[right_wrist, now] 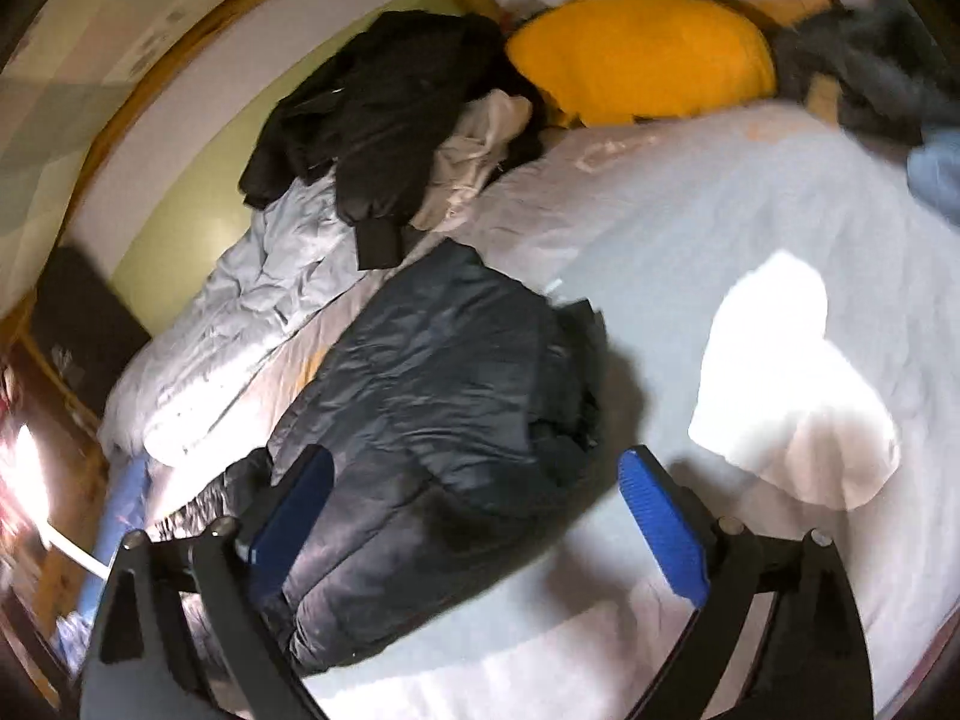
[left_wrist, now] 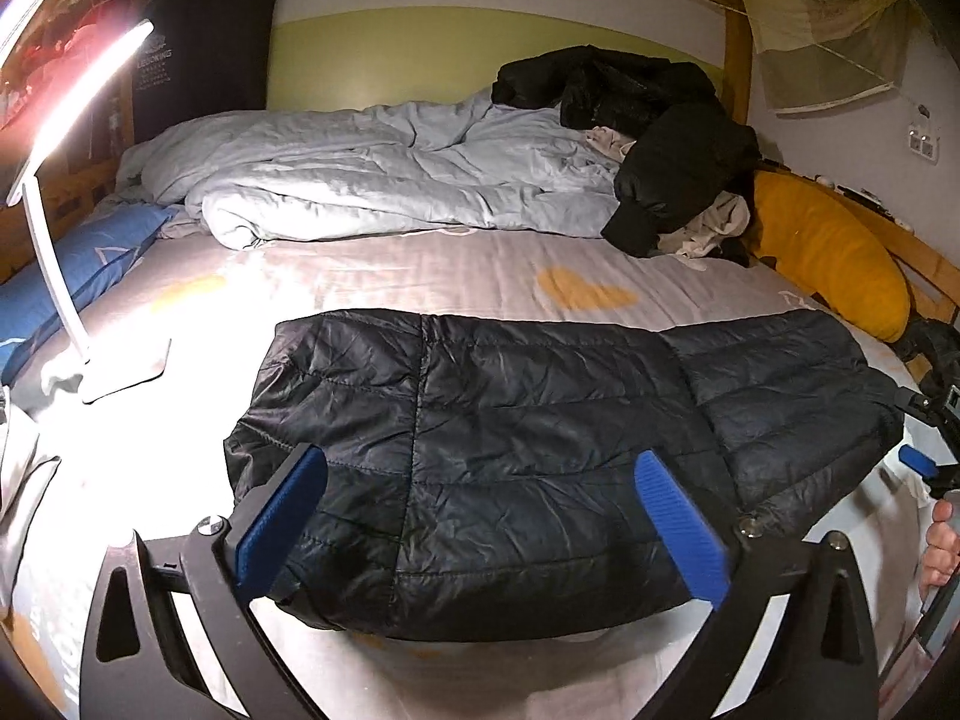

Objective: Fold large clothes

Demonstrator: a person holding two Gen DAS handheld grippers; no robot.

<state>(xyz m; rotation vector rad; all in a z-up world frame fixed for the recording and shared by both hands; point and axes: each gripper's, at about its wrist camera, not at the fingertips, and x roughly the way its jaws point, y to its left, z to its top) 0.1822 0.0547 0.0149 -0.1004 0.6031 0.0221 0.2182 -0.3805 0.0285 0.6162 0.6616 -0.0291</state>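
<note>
A black quilted jacket (left_wrist: 540, 450) lies folded across the grey bed sheet (left_wrist: 420, 276), its long side running left to right. My left gripper (left_wrist: 480, 459) hovers over the jacket's near edge, open, and its blue pads (left_wrist: 282, 516) stand wide apart without pressing on the fabric. At the right edge of the left wrist view, part of the right gripper (left_wrist: 921, 462) shows by the jacket's right end, with a hand (left_wrist: 939, 540) below it. The blurred right wrist view shows my right gripper (right_wrist: 477, 459) open above the jacket (right_wrist: 432, 372), gripping nothing.
A crumpled pale duvet (left_wrist: 372, 180) lies at the back of the bed, with a heap of black and cream clothes (left_wrist: 660, 138) on its right. A yellow pillow (left_wrist: 834, 264) lies against the right rail and a blue pillow (left_wrist: 78, 276) lies left. A lit desk lamp (left_wrist: 72, 120) stands on the sheet.
</note>
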